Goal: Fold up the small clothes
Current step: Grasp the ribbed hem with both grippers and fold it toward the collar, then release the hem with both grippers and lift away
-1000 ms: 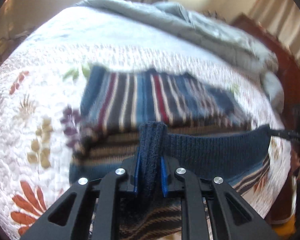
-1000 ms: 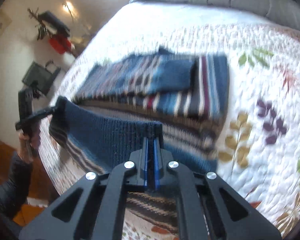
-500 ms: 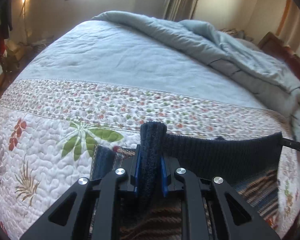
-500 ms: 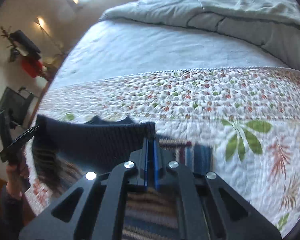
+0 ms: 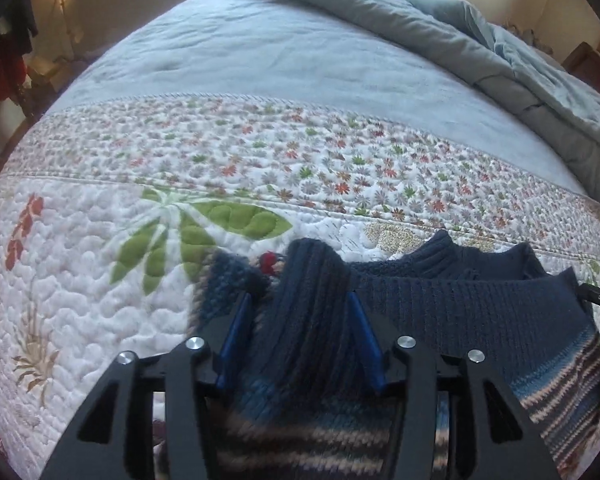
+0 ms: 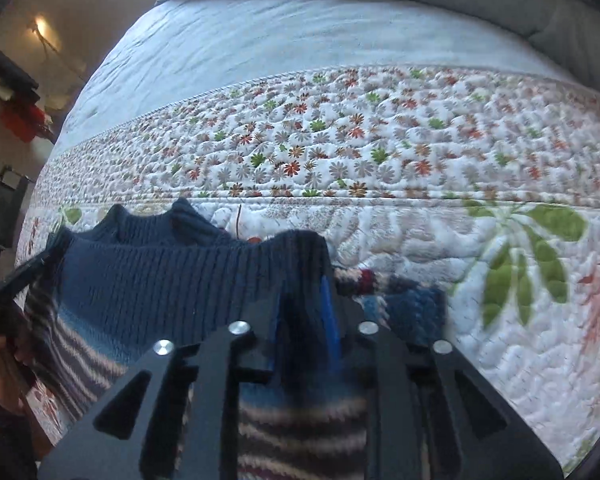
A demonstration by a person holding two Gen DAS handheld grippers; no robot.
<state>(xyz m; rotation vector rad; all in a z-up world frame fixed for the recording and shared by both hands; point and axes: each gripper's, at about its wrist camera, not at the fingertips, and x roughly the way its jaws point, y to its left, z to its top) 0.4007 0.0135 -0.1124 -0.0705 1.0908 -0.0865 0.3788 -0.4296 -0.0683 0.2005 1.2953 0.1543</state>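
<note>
A navy knit sweater (image 5: 480,320) with pale stripes lies folded on the floral quilt (image 5: 80,280). Its ribbed hem is doubled over onto its neck edge. My left gripper (image 5: 300,308) points steeply down over the hem's left corner. Its jaws are opening, and the hem stands loose between the blue pads (image 5: 236,340). My right gripper (image 6: 304,292) is at the other corner of the sweater (image 6: 160,280). Its jaws are opening too, a narrower gap with cloth still between them. Each gripper's tip shows at the edge of the other's view.
The quilt (image 6: 460,320) covers the near part of the bed. Beyond it lies a pale blue sheet (image 5: 260,60), with a bunched grey-blue duvet (image 5: 460,40) at the far side. A hand (image 6: 0,360) shows at the lower left. Room furniture stands past the bed's left edge.
Both grippers carried the hem forward over the sweater and lowered it onto the far edge. Their jaws, tight on the hem before, have parted, the left one wider.
</note>
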